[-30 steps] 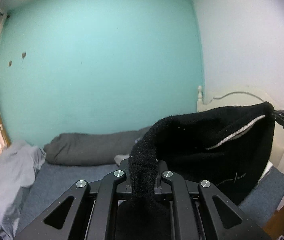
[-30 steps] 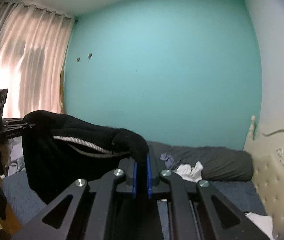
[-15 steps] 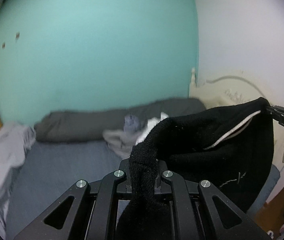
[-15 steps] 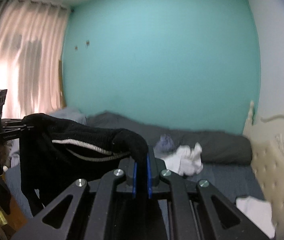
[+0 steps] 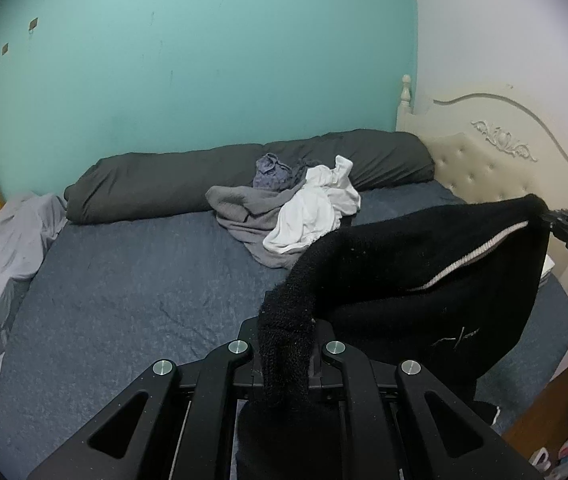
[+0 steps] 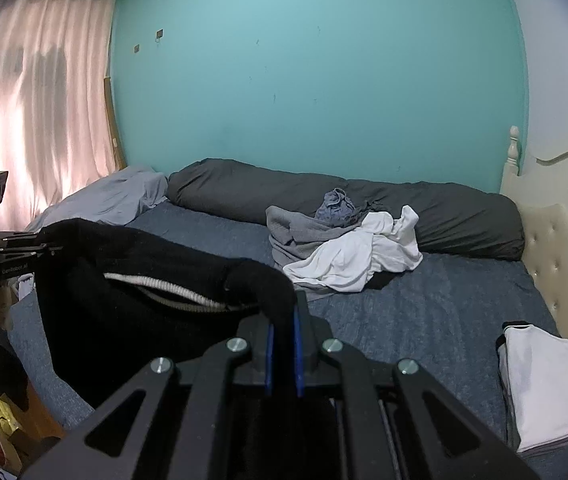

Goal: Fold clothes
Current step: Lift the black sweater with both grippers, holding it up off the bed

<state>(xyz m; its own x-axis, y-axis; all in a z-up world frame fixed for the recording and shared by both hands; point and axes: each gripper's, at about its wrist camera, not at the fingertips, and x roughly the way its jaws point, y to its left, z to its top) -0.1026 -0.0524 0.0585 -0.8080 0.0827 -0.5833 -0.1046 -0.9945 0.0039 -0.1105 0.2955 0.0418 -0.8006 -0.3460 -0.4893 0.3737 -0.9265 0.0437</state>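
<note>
Both grippers clenched on black garment [image 5: 423, 280]; folded white stack [image 6: 543, 392] only in right view

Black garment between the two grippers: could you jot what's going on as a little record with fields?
held item: black garment with a white stripe
left gripper: shut on one end
right gripper: shut on the other end
garment state: stretched between the grippers above the bed
unfolded pile: grey and white clothes near the dark bolster
folded stack: white item by the headboard
</note>
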